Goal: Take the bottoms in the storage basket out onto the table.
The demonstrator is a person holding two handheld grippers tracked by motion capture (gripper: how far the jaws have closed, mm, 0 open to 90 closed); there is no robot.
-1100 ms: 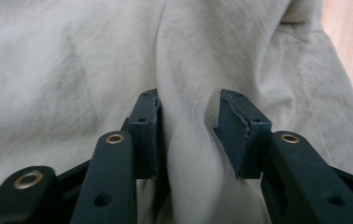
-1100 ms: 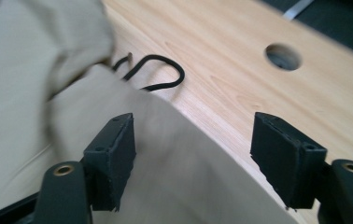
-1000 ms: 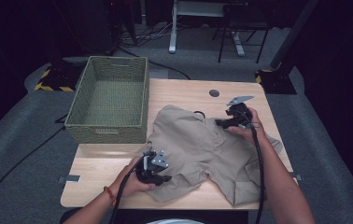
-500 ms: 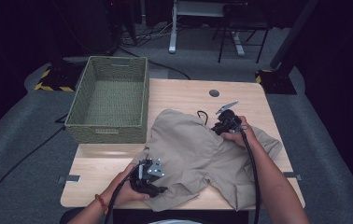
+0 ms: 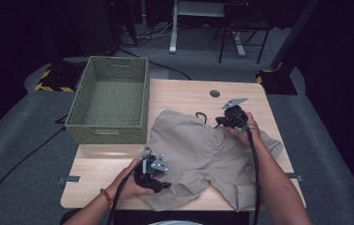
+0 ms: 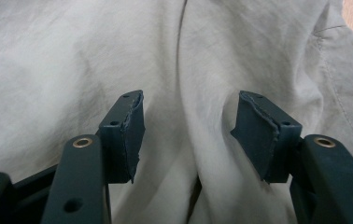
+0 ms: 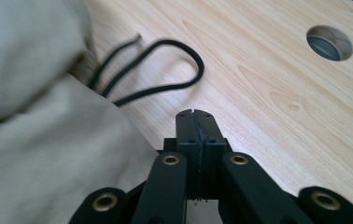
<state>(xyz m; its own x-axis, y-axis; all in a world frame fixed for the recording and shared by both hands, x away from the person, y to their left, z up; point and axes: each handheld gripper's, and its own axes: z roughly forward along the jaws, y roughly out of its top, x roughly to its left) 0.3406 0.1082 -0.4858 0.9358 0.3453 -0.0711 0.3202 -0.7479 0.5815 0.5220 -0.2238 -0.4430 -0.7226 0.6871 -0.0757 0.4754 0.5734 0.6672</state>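
A pale wooden worktop (image 5: 180,93) stands in a dark room. Beige shorts (image 5: 203,154) lie crumpled across its near right half, drawstring (image 7: 165,70) trailing toward the far edge. The left gripper (image 6: 188,130), jaws just opened, straddles a fabric fold near the front edge, likely to pinch it. The right gripper (image 7: 196,126), jaws just clenched together on nothing, sits at the waistband. A woven basket (image 5: 107,136) waits at the far left corner.

1. Woven basket (image 5: 109,101): green, rectangular, open-topped, standing on the bench's far-left corner.
2. Bench (image 5: 184,96): light wood top, to the right of and nearer than the basket.
3. Round cable hole (image 5: 215,93): in the bench top, right of the basket.
4. Grey carpet (image 5: 20,140): left of the basket.
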